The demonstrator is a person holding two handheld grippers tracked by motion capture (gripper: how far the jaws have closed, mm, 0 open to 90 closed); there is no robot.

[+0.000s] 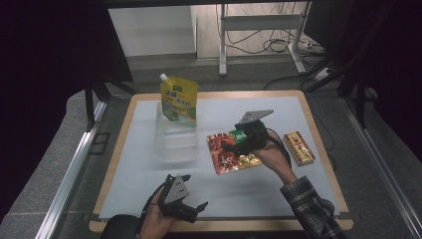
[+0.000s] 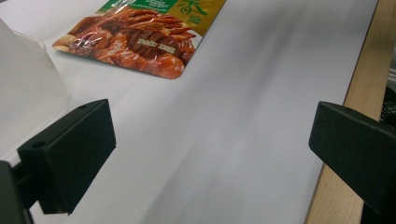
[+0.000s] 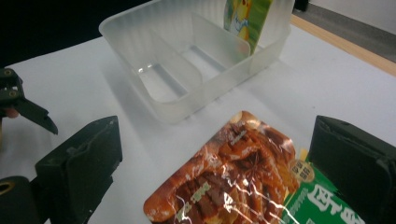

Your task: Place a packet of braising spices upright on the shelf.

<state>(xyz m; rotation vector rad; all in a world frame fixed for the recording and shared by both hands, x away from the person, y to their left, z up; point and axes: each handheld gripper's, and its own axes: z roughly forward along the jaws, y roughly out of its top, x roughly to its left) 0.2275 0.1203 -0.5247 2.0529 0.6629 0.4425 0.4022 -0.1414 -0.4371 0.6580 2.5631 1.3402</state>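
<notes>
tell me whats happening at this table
A person holds a hand-held gripper in each hand. The right hand-held gripper hovers open over a flat red food pouch lying on the white mat, jaws either side of it, not yet closed. The left hand-held gripper waits open near the table's front edge. A clear divided tray already holds a yellow spouted pouch. A small box lies to the right.

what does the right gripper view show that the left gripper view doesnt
Right gripper view: the inside of the clear divided tray, with the yellow spout pouch standing in its far compartment, plus the left tongs' tip at the left edge. Left gripper view: the table's wooden edge running close beside its open jaws, and just an outer wall of the tray. Both: the red meat packet lying flat on the white mat, between wide-open black jaws.
</notes>
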